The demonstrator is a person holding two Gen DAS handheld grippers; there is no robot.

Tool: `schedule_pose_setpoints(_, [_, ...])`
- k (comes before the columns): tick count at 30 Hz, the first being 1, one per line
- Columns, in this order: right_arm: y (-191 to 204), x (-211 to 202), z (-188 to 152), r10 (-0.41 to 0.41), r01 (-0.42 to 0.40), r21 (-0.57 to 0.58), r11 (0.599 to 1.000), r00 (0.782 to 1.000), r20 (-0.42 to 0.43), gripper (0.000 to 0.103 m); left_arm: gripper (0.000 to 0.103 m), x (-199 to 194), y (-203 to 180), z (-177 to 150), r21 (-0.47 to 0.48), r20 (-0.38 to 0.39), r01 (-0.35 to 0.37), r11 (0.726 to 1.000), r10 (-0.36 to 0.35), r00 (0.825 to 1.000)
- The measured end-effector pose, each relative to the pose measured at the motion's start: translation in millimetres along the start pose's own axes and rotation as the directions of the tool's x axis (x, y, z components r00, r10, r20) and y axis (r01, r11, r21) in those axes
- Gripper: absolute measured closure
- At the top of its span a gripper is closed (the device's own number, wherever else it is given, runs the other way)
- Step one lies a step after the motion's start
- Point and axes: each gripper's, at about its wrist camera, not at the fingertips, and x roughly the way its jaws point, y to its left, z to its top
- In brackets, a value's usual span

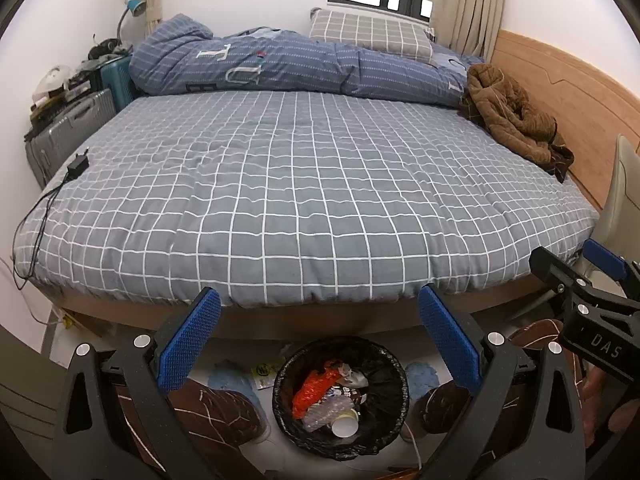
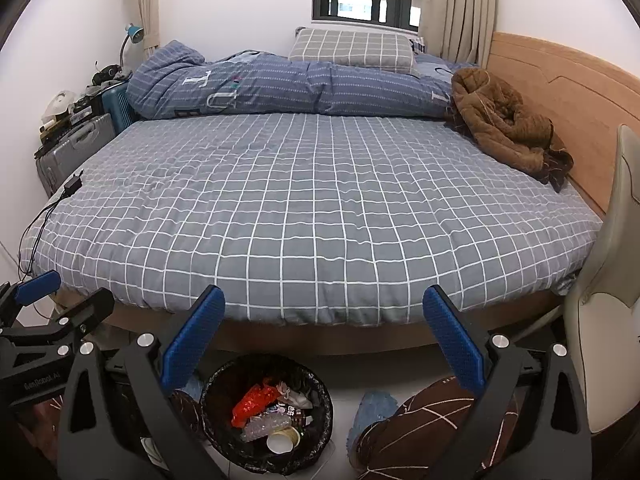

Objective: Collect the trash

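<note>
A black-lined trash bin (image 1: 340, 402) stands on the floor at the foot of the bed, between the person's legs. It holds an orange wrapper (image 1: 310, 392), crumpled clear plastic and a paper cup (image 1: 345, 426). The bin also shows in the right wrist view (image 2: 267, 412). My left gripper (image 1: 320, 304) is open and empty, above the bin at the bed's edge. My right gripper (image 2: 324, 304) is open and empty, beside the left one, above and right of the bin. No loose trash shows on the bed.
A bed with a grey checked sheet (image 1: 312, 184) fills the view. A folded blue quilt (image 1: 280, 64), a pillow and a brown jacket (image 1: 516, 120) lie at its far side. A charger with cable (image 1: 76, 166) lies at the left edge. Suitcases (image 1: 68, 132) stand left, a chair (image 2: 608, 280) right.
</note>
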Motion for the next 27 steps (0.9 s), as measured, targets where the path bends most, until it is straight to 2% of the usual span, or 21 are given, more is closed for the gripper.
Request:
schedule_pose_setpoints(5, [0.6,1.8,-1.0,0.0,0.0,-0.001,1.0,1.0,-0.004,0.008,0.006,0.0,0.4,-2.8,0.002,0.01,-0.033,0.999,0.032,0.999])
schedule_pose_setpoints(23, [4.6,3.7,-5.3,0.003,-0.003,-0.006,1.0,1.0,-0.013,0.008,0.006,4.0,4.1,-5.1,-0.019,-0.004,-0.036,0.999,0.036,0.999])
schedule_pose_setpoints(27, [3.7,4.5,-4.5,0.005,-0.005,-0.006,1.0,1.0,-0.013,0.008,0.006,4.7,0.7,-5.9,0.003,-0.006,-0.044,0.999,0.044,0.999])
